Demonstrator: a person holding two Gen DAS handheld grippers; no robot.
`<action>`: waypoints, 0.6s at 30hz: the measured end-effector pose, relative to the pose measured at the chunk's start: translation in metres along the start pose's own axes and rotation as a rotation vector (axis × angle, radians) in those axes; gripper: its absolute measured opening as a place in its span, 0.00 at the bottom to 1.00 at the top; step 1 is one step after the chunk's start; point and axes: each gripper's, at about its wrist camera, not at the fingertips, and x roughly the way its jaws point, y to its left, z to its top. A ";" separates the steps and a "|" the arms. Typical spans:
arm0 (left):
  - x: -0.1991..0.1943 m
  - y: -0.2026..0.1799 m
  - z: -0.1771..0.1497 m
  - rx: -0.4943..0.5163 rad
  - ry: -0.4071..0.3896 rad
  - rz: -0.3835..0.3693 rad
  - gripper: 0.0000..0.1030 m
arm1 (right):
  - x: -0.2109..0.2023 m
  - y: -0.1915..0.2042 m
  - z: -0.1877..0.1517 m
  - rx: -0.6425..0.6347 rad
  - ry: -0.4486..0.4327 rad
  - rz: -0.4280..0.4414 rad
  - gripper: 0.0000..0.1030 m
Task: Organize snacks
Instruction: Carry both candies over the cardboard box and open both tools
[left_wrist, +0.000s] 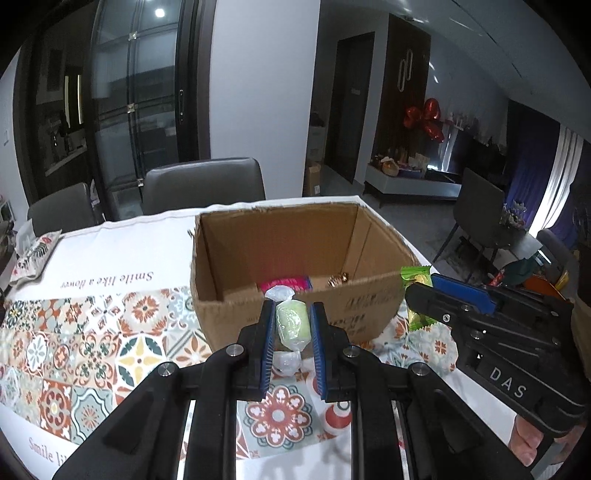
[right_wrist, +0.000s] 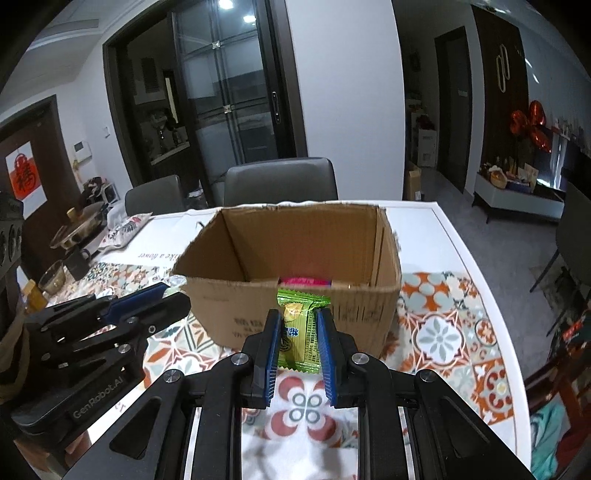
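Matt brown corrugated cardboard for the open-topped box (left_wrist: 295, 240), raw and frayed along the cut rim. Clear, crinkly, glossy plastic wrap around the pale green candy (left_wrist: 291, 323); shiny printed green foil on the flat snack packet (right_wrist: 299, 332). Smooth, faintly sheened tile-patterned tablecloth (left_wrist: 74, 332), matt black moulded plastic with ribbed blue pads and bright metal pins on the left gripper (left_wrist: 291, 315) and right gripper (right_wrist: 297, 321).

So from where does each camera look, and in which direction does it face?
Left wrist: on the left gripper, shut on a pale candy, facing the box; the right gripper and fingers show.
Right wrist: on the right gripper, shut on a green packet, facing the box; the left gripper shows.
Shared: box, table, chairs.
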 end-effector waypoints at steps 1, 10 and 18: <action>0.000 0.000 0.003 0.002 -0.004 0.004 0.19 | 0.001 -0.001 0.004 0.001 -0.002 0.001 0.21; 0.018 0.009 0.038 0.006 0.004 0.020 0.19 | 0.014 -0.002 0.039 -0.011 -0.002 -0.011 0.21; 0.043 0.017 0.057 -0.016 0.040 0.024 0.19 | 0.040 -0.008 0.063 -0.024 0.038 -0.022 0.21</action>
